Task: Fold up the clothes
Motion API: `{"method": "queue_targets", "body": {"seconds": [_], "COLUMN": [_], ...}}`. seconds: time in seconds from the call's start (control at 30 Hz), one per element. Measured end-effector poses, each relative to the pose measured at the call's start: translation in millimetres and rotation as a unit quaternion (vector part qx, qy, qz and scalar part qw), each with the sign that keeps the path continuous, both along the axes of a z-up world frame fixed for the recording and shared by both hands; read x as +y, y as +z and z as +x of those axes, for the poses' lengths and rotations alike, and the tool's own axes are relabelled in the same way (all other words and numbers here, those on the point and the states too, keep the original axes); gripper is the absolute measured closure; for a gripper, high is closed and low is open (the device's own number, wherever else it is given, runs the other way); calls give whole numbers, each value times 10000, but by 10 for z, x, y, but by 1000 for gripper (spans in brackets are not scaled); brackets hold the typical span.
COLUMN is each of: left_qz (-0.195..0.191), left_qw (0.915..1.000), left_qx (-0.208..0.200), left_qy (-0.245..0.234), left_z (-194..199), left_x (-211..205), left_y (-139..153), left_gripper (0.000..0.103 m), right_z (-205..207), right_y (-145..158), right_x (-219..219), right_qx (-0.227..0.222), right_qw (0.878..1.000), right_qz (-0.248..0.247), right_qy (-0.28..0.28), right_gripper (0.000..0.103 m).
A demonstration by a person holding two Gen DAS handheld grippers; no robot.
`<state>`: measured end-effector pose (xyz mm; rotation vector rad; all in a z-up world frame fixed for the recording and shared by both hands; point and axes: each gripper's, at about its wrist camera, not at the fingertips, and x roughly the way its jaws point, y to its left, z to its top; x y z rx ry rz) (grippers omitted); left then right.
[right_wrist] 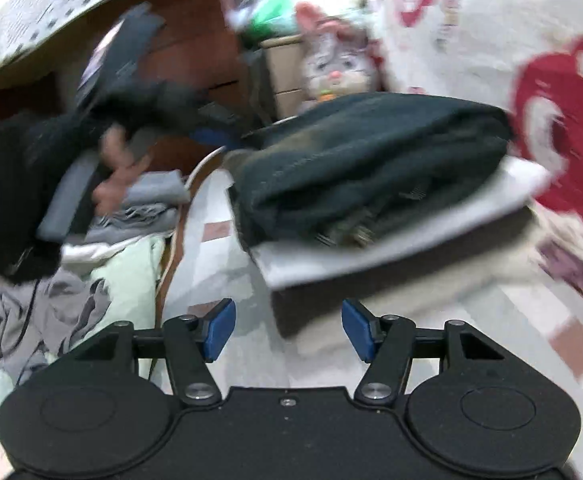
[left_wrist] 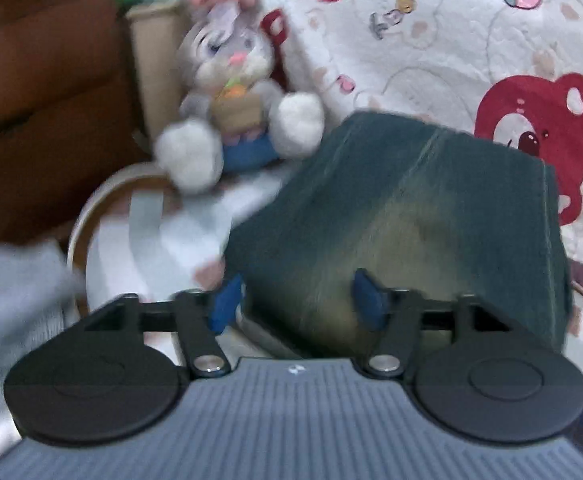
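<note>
A folded dark green garment [left_wrist: 411, 208] lies in the middle of the left wrist view. My left gripper [left_wrist: 297, 300] is open right at its near edge, and its blue pads [left_wrist: 227, 300] stand apart on either side of that edge without pinching it. In the right wrist view the same dark garment [right_wrist: 371, 160] tops a stack, resting on a folded white piece [right_wrist: 411, 236]. My right gripper [right_wrist: 287, 330] is open and empty, short of the stack's near side. A person's hand [right_wrist: 115, 176] with the other gripper blurs at the upper left.
A plush rabbit [left_wrist: 231, 80] sits behind the stack, against a white blanket with red bears [left_wrist: 471, 40]. Loose grey and pale green clothes [right_wrist: 71, 280] fill a round basket [left_wrist: 77, 224] on the left. Brown wooden furniture [left_wrist: 31, 80] stands at the far left.
</note>
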<state>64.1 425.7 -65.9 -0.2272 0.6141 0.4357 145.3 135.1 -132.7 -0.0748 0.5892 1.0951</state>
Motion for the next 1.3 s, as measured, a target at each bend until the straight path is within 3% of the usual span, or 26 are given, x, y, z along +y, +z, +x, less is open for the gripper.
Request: {"method": "queue_targets", "body": {"seconds": [0.07,0.2,0.37,0.4,0.43,0.5,0.63,0.8,0.97,1.03,1.3], "left_qz": [-371,-235,-435,-440,-413,-227,182,522,811,809,787], "left_qw": [9992,9987,9955,9952,9952,9958,9942,9931,9909,9907,9881], "left_qx": [36,446,725,732,739,699,580,681,911,935,1058], "left_qy": [139,-6,-424,-473,-485,-544,-883,-799,-570,-563,-796], "left_z": [-136,-240,-343,-356,-370,-408,-468,-552,-722,-787,-979], "left_x": [-43,-385,-1012,-1154,-1295,-1602,-2056,-2533,-2957,-3070,-3343], "left_y": [-42,-52,-95,-78,-53,12,124,202,125,119,105], "left_gripper": [41,39,34,30,21,13,9,1,0,0,0], "right_z": [-10,-32,-93,-118,-144,-190,-236,-346,-592,-696,-934], "right_y": [14,92,191,207,215,221,279,427,464,463,371], "right_x": [-232,-609,-939,-999,-1058,-1188,-1376,-1630,-1960,-2092,-2464], "right_qx": [119,109,62,53,48,71,-65,-165,-114,-133,-22], "right_qw": [9994,9962,9918,9909,9900,9883,9893,9908,9903,9882,9766], "right_qz": [78,143,271,290,303,359,188,134,217,295,577], "right_qy": [-320,-847,-1246,-1313,-1375,-1484,-1447,-1337,-1366,-1498,-2074], "right_gripper": [38,38,37,37,36,36,35,31,26,22,21]}}
